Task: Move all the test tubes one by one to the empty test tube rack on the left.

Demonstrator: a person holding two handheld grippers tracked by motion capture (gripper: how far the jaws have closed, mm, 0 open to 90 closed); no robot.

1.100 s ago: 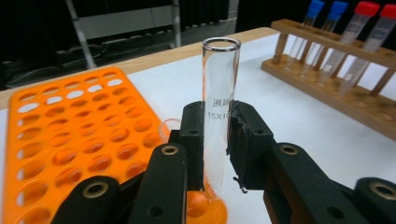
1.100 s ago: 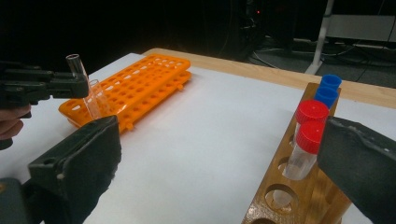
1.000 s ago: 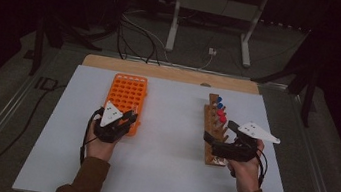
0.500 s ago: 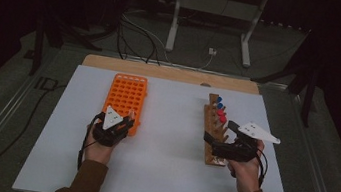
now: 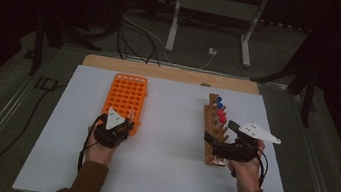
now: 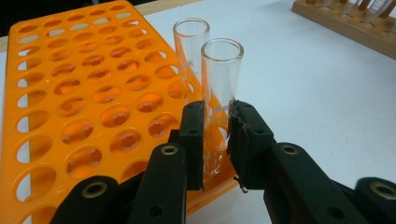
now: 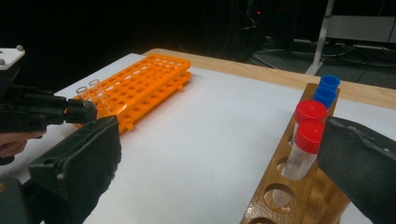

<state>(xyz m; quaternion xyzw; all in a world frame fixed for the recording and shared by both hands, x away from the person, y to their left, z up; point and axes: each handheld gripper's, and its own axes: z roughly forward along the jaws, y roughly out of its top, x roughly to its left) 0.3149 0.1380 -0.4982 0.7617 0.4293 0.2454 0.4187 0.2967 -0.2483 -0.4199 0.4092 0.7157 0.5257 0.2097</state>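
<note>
Left gripper view: left tool (image 6: 215,140) clamps a glass tube (image 6: 219,100), its printing unreadable; right tool (image 7: 219,177) gapes empty.

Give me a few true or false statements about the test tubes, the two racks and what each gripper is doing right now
1. The left gripper is shut on a clear glass tube. True.
2. The orange rack is full of tubes. False: nearly all its holes are empty; a second glass tube stands just behind the held one.
3. The wooden rack holds tubes with red caps and blue caps. True.
4. The right gripper grips a red-capped tube. False: its jaws stand wide open around the wooden rack's end.
</note>
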